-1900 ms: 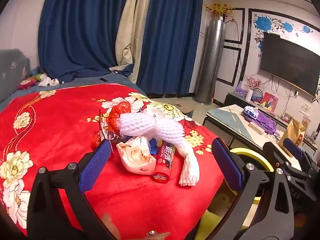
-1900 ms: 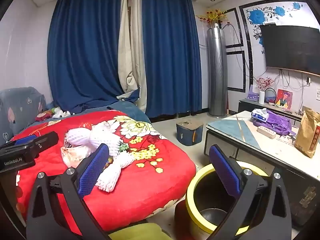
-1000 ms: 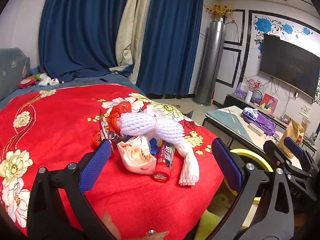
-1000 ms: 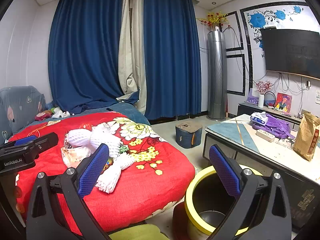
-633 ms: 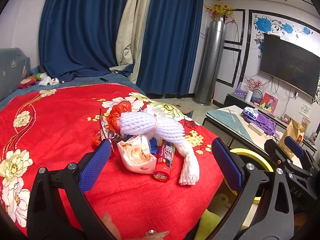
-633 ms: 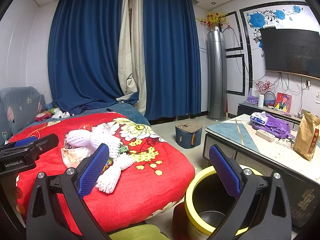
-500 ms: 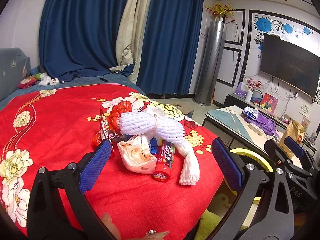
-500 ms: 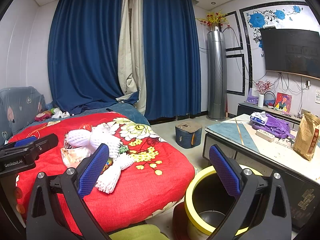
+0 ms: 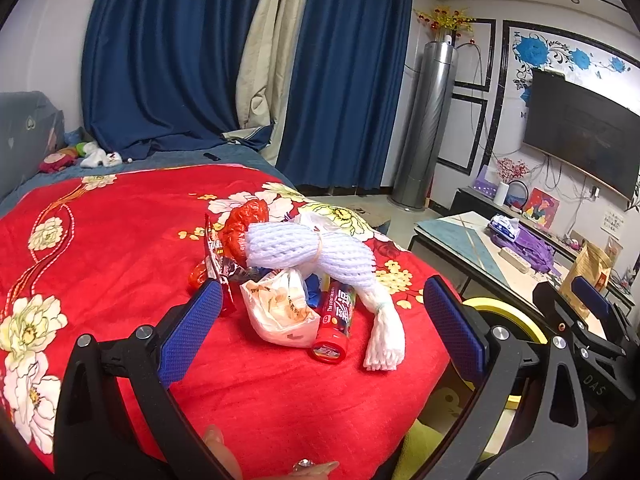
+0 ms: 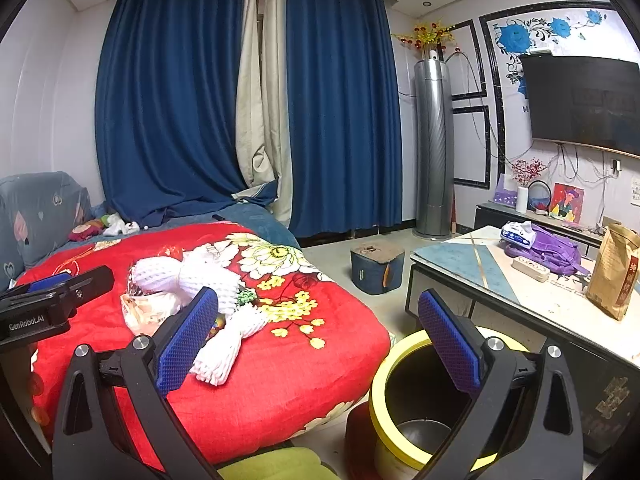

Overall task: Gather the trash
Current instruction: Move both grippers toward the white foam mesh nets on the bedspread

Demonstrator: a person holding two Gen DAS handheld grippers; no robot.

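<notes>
A heap of trash lies on the red flowered blanket (image 9: 112,248): white foam fruit netting (image 9: 308,252), a crumpled white wrapper bag (image 9: 280,312), a red tube (image 9: 336,328), red plastic (image 9: 244,224) and a red snack wrapper (image 9: 216,256). My left gripper (image 9: 320,332) hangs open just short of the heap, nothing between its blue pads. My right gripper (image 10: 316,340) is open too, held above the yellow-rimmed bin (image 10: 420,408) beside the bed. The netting (image 10: 192,276) shows to its left, and so does the left gripper's body (image 10: 52,300).
A low table (image 10: 520,292) on the right carries a brown paper bag (image 10: 616,272), a purple bag (image 10: 548,248) and a tissue pack (image 10: 518,234). A small blue stool (image 10: 378,266) stands on the floor. Blue curtains (image 10: 200,120) and a grey tower unit (image 10: 434,148) stand behind.
</notes>
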